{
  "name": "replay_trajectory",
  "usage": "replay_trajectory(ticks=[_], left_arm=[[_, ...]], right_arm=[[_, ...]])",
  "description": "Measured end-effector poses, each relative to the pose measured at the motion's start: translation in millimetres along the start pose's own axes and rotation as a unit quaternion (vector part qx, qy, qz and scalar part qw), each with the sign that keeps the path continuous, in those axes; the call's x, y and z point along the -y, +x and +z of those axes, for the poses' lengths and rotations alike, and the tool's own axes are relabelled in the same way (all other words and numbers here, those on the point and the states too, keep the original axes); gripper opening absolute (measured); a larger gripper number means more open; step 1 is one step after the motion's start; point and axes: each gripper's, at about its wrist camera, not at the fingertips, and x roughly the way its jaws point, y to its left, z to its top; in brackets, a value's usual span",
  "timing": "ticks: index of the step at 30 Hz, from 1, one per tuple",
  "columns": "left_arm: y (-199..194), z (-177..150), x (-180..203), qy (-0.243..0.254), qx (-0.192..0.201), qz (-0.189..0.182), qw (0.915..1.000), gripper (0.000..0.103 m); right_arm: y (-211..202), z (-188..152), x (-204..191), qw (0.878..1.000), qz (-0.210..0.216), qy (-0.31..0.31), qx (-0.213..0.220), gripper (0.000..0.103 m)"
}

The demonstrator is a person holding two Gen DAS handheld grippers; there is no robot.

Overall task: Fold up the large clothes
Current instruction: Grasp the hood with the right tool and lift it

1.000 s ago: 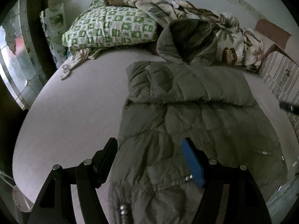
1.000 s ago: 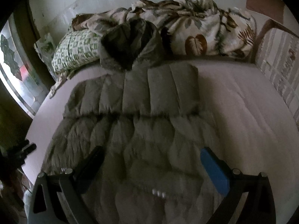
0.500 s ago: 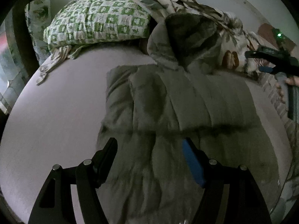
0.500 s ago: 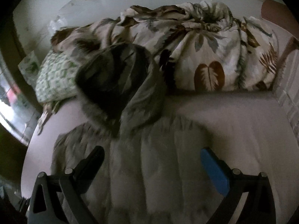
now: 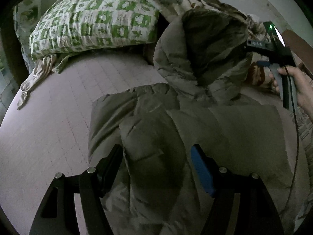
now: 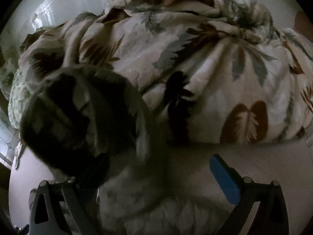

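Note:
An olive quilted puffer jacket [image 5: 215,129] lies flat on the bed, its hood [image 5: 203,49] propped up against the bedding at the far end. My left gripper [image 5: 156,156] is open and empty, low over the jacket's upper back near its left shoulder. My right gripper [image 6: 158,166] is open and empty, close to the hood [image 6: 82,109] by the collar. It also shows from outside in the left wrist view [image 5: 273,47], held by a hand to the right of the hood.
A green-and-white patterned pillow [image 5: 93,21] lies at the far left. A bunched leaf-print blanket [image 6: 195,62] fills the head of the bed behind the hood. The pale quilted mattress [image 5: 49,121] extends left of the jacket. A striped cushion sits at the right edge.
Both grippers have moved forward along the jacket from its hem toward the collar. The right one now reaches the hood. Both have stayed open.

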Motion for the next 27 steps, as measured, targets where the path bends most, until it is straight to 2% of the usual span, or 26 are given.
replay_trajectory(ticks=[4,5,6,7,8,11,17,21,23,25,27], left_arm=[[7,-1,-5,-0.004,-0.01,0.002,0.9999,0.073],[6,-3,-7,-0.004,-0.011,0.001,0.9999,0.073],[4,-4,-7,-0.004,-0.011,0.003,0.9999,0.073],[3,-5,-7,-0.003,-0.011,0.005,0.9999,0.073],[-1,-6,-7,-0.003,-0.011,0.006,0.9999,0.073],[-11,-9,-7,-0.006,-0.01,0.006,0.9999,0.073],[-40,-19,-12,-0.02,-0.005,-0.004,0.9998,0.073],[-64,-28,-16,-0.027,0.004,-0.007,0.9996,0.073],[-76,-34,-18,-0.032,0.01,-0.009,0.9994,0.073],[-82,-37,-19,-0.035,0.011,-0.012,0.9993,0.073],[-84,-38,-18,-0.038,0.012,-0.011,0.9992,0.073]], right_arm=[[3,6,-12,1.0,-0.003,-0.019,0.017,0.103],[-1,6,-16,0.999,-0.001,-0.029,0.026,0.091],[-7,5,-22,0.998,0.0,-0.042,0.036,0.056],[-12,4,-25,0.998,0.001,-0.048,0.038,0.03],[-17,3,-27,0.998,-0.001,-0.052,0.04,0.017],[-44,-4,-34,0.996,0.029,-0.074,0.049,0.012],[-130,-43,-49,0.984,0.082,-0.137,0.073,0.01],[-192,-95,-46,0.978,0.11,-0.157,0.084,0.01],[-210,-123,-36,0.978,0.123,-0.149,0.082,0.01],[-218,-163,-23,0.979,0.128,-0.142,0.066,0.01],[-206,-203,-12,0.982,0.105,-0.149,0.038,0.01]])
